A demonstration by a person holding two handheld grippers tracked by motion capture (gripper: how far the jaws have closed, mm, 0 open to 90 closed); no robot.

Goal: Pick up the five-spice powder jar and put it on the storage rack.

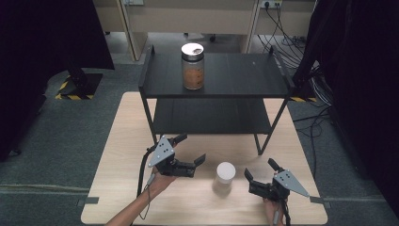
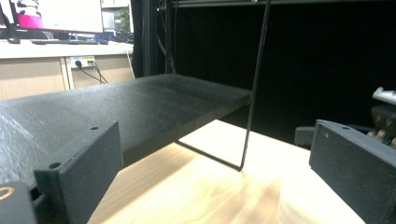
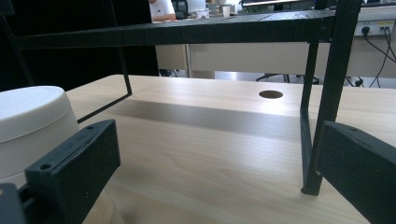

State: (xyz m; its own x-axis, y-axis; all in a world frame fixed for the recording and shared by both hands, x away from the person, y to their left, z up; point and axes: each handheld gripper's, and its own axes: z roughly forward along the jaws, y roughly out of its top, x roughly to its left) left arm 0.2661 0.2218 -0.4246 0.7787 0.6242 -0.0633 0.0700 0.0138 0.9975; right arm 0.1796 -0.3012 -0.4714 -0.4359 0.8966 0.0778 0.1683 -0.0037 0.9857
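Note:
A white-lidded jar (image 1: 225, 178) stands on the wooden table (image 1: 122, 155) between my two grippers; its white lid (image 3: 32, 109) shows at the left in the right gripper view. My left gripper (image 1: 191, 149) is open, left of the jar and just in front of the black shelf rack (image 1: 216, 75). My right gripper (image 1: 260, 170) is open too, to the right of the jar and apart from it. Neither holds anything. A second jar (image 1: 193, 66) with a metal lid and brown contents stands on the rack's top shelf.
The rack's lower shelf (image 2: 140, 102) sits close above the table, and its thin legs (image 3: 322, 107) come down near both grippers. A round hole (image 3: 271, 94) is in the tabletop behind the rack. Cables (image 1: 315, 94) lie on the floor at the right.

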